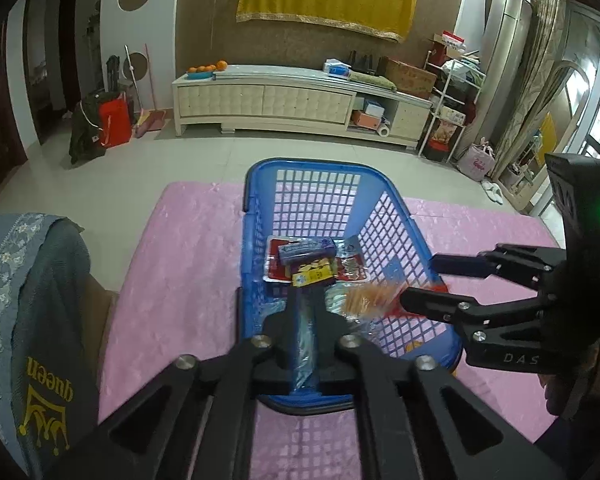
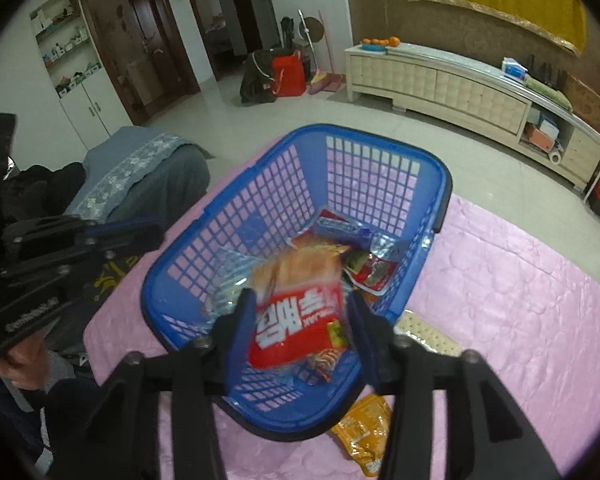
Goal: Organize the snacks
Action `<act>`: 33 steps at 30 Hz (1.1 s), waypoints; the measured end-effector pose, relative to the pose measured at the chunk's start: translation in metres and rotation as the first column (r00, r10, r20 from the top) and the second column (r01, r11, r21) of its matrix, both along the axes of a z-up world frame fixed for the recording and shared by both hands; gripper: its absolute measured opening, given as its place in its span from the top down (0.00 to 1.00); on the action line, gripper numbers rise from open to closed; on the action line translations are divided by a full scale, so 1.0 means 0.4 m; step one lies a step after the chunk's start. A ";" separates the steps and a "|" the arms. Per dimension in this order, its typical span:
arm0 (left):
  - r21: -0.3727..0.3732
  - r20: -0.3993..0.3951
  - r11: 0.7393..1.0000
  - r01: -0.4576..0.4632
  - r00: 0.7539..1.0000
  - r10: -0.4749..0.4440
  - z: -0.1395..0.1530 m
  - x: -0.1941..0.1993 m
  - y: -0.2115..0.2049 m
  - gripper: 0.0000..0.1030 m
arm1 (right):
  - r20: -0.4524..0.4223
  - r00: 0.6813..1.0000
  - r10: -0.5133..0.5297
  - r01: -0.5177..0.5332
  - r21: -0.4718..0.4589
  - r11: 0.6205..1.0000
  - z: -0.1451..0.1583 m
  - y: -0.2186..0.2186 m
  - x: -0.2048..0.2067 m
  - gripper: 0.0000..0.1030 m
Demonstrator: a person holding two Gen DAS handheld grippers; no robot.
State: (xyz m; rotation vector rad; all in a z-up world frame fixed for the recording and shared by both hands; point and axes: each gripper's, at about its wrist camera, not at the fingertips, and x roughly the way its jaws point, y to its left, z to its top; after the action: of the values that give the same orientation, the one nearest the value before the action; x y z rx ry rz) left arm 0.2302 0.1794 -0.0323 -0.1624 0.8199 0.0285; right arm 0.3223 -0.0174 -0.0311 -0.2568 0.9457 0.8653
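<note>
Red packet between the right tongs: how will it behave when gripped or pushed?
The red packet is probably light and floppy: it looks like a thin film bag. Its glossy surface may slip from a loose grip. The sticks pictured on it suggest a brittle filling, so squeeze gently.

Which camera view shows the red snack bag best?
The right wrist view: the red snack bag fills the centre between the right gripper's open fingers, over the blue basket. The left wrist view shows only a blurred orange end.
</note>
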 end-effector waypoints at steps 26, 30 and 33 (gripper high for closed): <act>-0.008 0.036 0.999 0.048 0.998 -0.048 0.002 -0.146 -0.163 0.21 | 0.121 0.993 -0.006 0.009 -0.026 1.000 0.031 -0.211 -0.124 0.03; -0.014 0.009 0.999 0.046 0.999 -0.046 -0.030 -0.159 -0.185 0.21 | 0.055 0.998 -0.016 0.018 -0.034 0.999 -0.011 -0.244 -0.119 0.03; -0.032 -0.012 0.999 0.032 0.999 -0.032 -0.059 -0.169 -0.192 0.21 | 0.037 0.999 -0.012 0.013 -0.036 0.999 -0.047 -0.268 -0.122 0.03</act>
State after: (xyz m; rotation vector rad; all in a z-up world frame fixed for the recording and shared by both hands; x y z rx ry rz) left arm 0.1625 0.1025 -0.0558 -0.1790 0.8358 -0.0134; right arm 0.2733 -0.1245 -0.0498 -0.2969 0.9291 0.8296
